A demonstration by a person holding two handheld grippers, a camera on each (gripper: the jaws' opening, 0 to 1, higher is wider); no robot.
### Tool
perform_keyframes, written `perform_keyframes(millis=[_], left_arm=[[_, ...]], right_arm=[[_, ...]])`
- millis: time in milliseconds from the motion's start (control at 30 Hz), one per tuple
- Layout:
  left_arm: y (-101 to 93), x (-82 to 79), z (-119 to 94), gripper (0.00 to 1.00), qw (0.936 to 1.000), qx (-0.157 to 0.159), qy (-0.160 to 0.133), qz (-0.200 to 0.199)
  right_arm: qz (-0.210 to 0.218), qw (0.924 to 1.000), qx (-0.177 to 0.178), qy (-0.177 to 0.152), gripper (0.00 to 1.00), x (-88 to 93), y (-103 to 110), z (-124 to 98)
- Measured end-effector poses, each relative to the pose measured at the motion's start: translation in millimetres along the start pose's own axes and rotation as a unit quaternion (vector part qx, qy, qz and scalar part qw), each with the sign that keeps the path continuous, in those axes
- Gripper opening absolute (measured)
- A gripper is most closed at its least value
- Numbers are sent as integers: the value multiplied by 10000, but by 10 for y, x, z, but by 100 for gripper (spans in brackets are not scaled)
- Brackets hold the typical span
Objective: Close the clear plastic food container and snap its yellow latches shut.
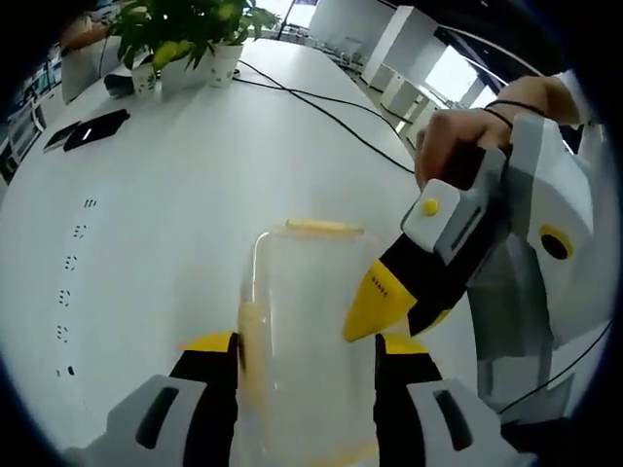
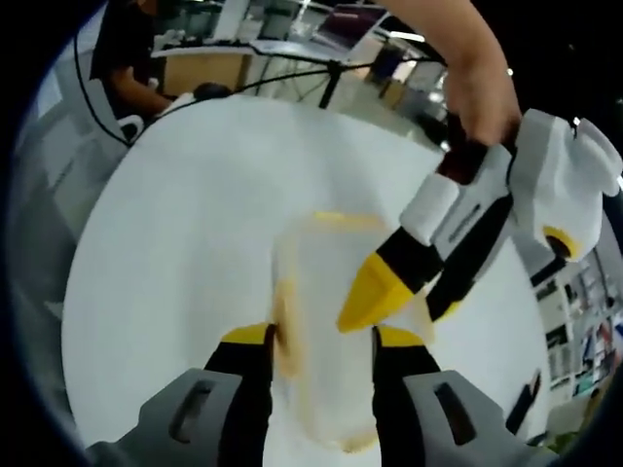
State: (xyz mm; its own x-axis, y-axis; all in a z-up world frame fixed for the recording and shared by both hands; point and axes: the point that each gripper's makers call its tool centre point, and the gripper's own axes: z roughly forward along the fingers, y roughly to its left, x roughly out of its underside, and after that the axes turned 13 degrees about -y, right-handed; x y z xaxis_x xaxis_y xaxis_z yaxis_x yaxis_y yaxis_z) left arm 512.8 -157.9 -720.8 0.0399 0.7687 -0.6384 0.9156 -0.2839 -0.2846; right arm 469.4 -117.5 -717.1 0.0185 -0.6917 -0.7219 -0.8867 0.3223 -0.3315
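Left gripper point(image 1: 306, 352) is held open astride the container point(image 1: 307, 321); right gripper point(image 1: 389, 302), seemingly nearly closed, is angled at its right edge, far latch point(image 1: 323, 227) beyond.

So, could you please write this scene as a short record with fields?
surface: white table
container: clear plastic with yellow latches, on the table, blurred
left claw: jaws on either side of the container; grip unclear
right claw: jaws on either side of the container; grip unclear
latch state: cannot tell
background: potted plants, black cable
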Motion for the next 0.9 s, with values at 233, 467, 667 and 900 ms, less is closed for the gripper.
perform_keyframes(millis=[233, 467, 667, 900], left_arm=[[40, -13, 11, 52, 10000, 39, -60, -44], [83, -10, 26, 50, 9999, 73, 89, -48], [113, 74, -41, 48, 9997, 156, 64, -182], [48, 26, -4, 48, 9997, 140, 89, -175]], right_arm=[[11, 10000, -66, -16, 35, -6, 2, 5], [21, 9999, -146, 57, 34, -11, 3, 14], [52, 9999, -132, 49, 33, -17, -8, 13], [48, 9999, -96, 83, 31, -10, -19, 7]])
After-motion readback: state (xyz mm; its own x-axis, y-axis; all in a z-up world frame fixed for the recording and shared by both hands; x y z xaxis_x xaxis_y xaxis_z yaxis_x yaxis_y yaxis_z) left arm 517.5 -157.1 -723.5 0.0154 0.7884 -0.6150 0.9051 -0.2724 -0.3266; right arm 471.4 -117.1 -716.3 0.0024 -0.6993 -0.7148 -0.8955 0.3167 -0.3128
